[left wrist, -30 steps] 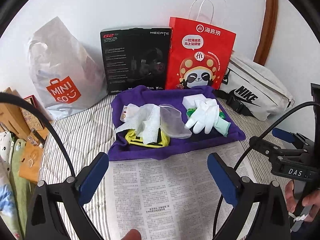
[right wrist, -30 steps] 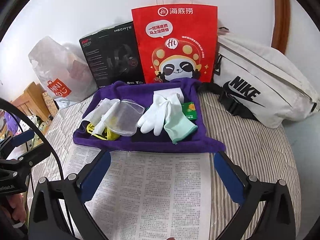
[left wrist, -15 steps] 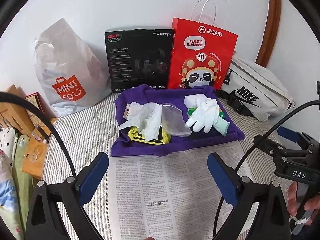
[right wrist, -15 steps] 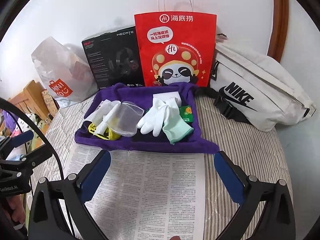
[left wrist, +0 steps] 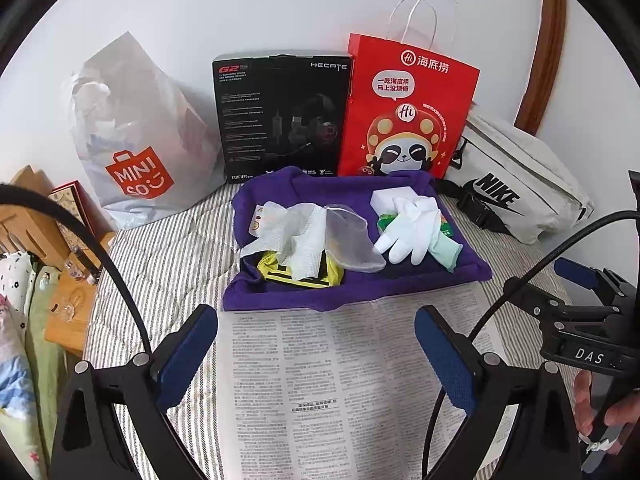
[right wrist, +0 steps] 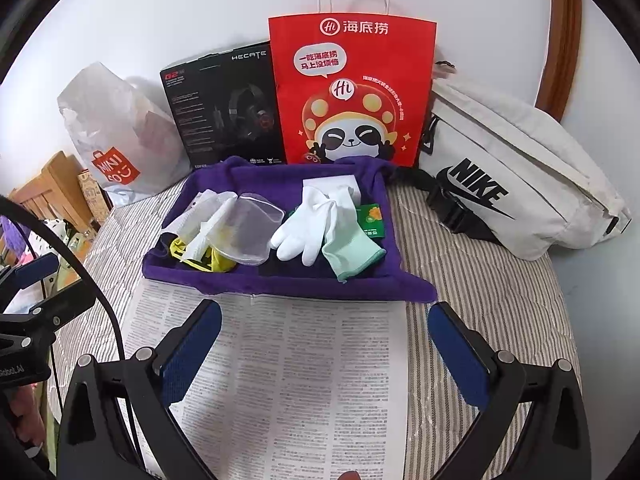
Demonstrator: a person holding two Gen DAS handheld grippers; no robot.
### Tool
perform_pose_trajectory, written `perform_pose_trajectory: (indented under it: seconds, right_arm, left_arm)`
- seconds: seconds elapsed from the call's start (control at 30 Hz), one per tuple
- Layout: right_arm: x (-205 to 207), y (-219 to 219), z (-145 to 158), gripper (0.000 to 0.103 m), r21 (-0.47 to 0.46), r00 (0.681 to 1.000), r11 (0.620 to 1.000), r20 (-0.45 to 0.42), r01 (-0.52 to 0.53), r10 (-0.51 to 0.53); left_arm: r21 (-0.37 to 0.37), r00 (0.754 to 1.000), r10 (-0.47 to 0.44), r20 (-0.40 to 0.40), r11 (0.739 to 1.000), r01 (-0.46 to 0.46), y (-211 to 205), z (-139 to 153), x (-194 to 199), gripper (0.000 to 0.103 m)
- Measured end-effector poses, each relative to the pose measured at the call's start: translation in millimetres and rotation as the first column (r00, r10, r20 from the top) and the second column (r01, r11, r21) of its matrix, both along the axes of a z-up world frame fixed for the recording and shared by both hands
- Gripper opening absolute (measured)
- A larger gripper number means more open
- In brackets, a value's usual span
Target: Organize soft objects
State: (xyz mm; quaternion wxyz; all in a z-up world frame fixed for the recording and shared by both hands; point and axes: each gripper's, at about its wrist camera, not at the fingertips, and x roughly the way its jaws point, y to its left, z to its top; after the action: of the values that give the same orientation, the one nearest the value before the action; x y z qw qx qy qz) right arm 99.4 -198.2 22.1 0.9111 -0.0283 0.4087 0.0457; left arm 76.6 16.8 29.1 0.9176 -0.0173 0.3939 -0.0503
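Striped bed [left wrist: 152, 280], newspaper [left wrist: 360, 380] at 6 o'clock. Purple tray [left wrist: 472, 272] at 12: wipes [left wrist: 296, 236] left, white glove [left wrist: 408, 232] right. Left claw [left wrist: 316, 356], right claw [right wrist: 324, 356] both released, empty. Approach low; pinch one layer only.

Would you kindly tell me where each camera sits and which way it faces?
Left wrist: behind the open left claw, facing the purple tray and wall; the right claw shows at right.
Right wrist: behind the open right claw, same heading; the left claw shows at left.
Shared: white glove, newspaper, red bag.
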Motion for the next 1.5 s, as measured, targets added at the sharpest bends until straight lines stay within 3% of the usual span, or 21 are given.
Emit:
perform_pose_trajectory:
  seconds: [1.5]
  right_arm:
    - [2.4,-5.4,5.0,0.102,-0.02,1.0,1.0,0.006,0.02,-0.019]
  left_arm:
    - [0.007,1.0,-0.009,-0.023,1.0,0.01,1.1,-3.9,7.2,0.1]
